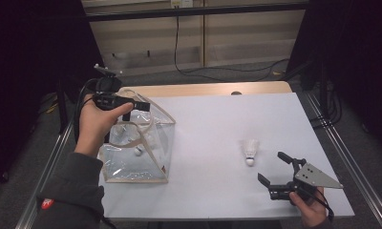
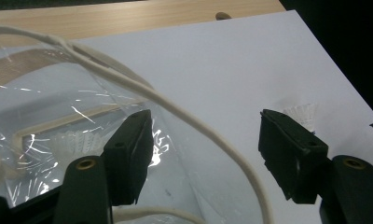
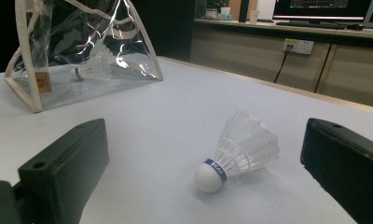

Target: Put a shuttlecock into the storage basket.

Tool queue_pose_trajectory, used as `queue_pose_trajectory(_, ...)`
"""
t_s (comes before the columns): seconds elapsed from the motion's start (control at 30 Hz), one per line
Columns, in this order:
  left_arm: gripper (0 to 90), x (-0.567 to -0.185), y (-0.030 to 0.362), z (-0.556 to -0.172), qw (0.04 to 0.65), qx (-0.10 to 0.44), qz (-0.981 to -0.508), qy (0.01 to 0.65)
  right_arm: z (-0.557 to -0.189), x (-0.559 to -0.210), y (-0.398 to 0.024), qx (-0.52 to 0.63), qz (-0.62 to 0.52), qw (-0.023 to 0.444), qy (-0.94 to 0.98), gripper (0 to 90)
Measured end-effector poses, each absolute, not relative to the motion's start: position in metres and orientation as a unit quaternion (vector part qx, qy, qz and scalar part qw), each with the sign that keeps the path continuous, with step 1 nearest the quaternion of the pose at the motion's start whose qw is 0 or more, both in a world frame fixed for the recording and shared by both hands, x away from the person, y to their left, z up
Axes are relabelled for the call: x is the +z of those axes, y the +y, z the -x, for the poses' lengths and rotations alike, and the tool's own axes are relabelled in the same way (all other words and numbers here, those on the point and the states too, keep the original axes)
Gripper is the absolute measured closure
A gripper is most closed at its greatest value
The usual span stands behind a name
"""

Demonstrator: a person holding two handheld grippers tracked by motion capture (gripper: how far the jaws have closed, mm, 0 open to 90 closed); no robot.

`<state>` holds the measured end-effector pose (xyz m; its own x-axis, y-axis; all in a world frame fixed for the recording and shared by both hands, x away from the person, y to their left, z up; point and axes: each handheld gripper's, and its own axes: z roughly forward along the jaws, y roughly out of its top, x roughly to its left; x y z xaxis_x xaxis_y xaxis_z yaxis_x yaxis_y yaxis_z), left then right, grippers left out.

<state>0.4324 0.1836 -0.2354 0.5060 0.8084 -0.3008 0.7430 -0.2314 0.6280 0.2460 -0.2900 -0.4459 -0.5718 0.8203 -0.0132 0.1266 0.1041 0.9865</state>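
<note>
Shuttlecock [image 1: 249,152] lies on its side near the right edge of the tabletop [image 1: 217,119], cork toward the near edge, just ahead of the right claw [image 1: 275,169], whose jaws stand wide apart around nothing. At the left edge a clear bag [image 1: 136,152] already holds other shuttlecocks [image 1: 139,150]; the left claw [image 1: 146,106] sits at its rim, jaws parted, and whether they touch the cord handle [image 2: 212,135] I cannot tell. Judging by this, the pick-up is in hand: the right claw should advance, straddle the feather skirt and close gently.
</note>
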Motion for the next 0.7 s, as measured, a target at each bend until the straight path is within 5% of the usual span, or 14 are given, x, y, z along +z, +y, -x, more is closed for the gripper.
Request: queue_pose_trajectory(0.7,29.5,-0.231,0.161,-0.425,0.385,0.031,-0.799,0.461,-0.246,-0.446,-0.29,0.571,-0.346,0.304,0.679,0.6)
